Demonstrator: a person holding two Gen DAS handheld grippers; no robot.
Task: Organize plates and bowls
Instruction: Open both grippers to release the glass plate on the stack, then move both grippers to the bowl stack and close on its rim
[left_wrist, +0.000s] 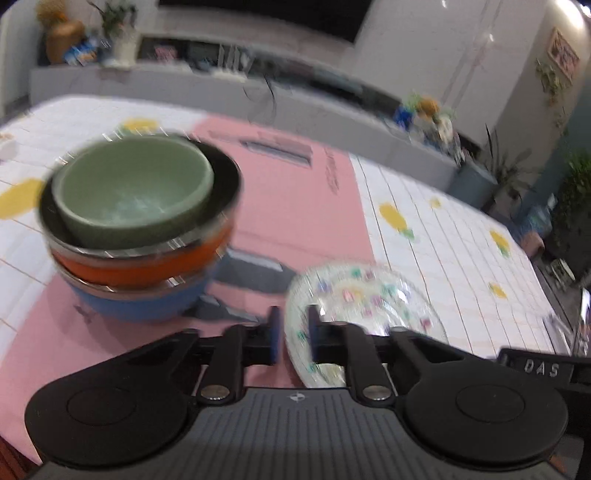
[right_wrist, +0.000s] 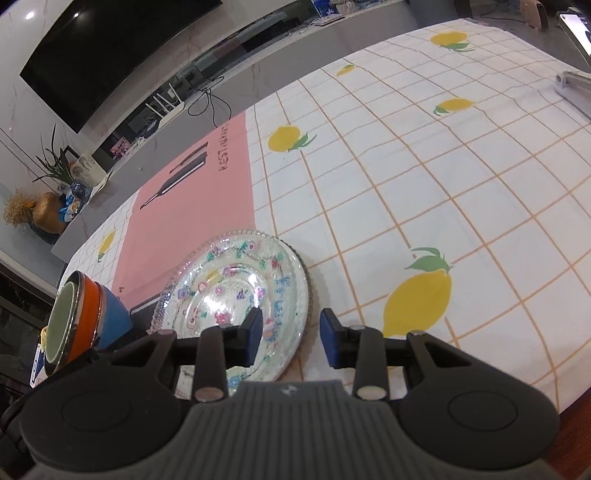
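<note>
A green bowl (left_wrist: 133, 192) sits inside an orange bowl (left_wrist: 140, 267), which is nested in a blue bowl (left_wrist: 140, 302), on the pink mat (left_wrist: 295, 206). The stack also shows in the right wrist view (right_wrist: 83, 317) at the far left. A clear glass plate with a flower pattern (left_wrist: 365, 299) lies to the right of the stack. My left gripper (left_wrist: 291, 332) straddles the plate's near rim with a narrow gap between the jaws; the view is blurred. My right gripper (right_wrist: 290, 336) is open and empty above the plate's (right_wrist: 236, 295) right edge.
The table is covered with a white checked cloth with lemons (right_wrist: 417, 184). A metal bar (right_wrist: 576, 85) lies at its far right. A grey counter with plants and a dark screen (right_wrist: 110, 51) runs behind the table.
</note>
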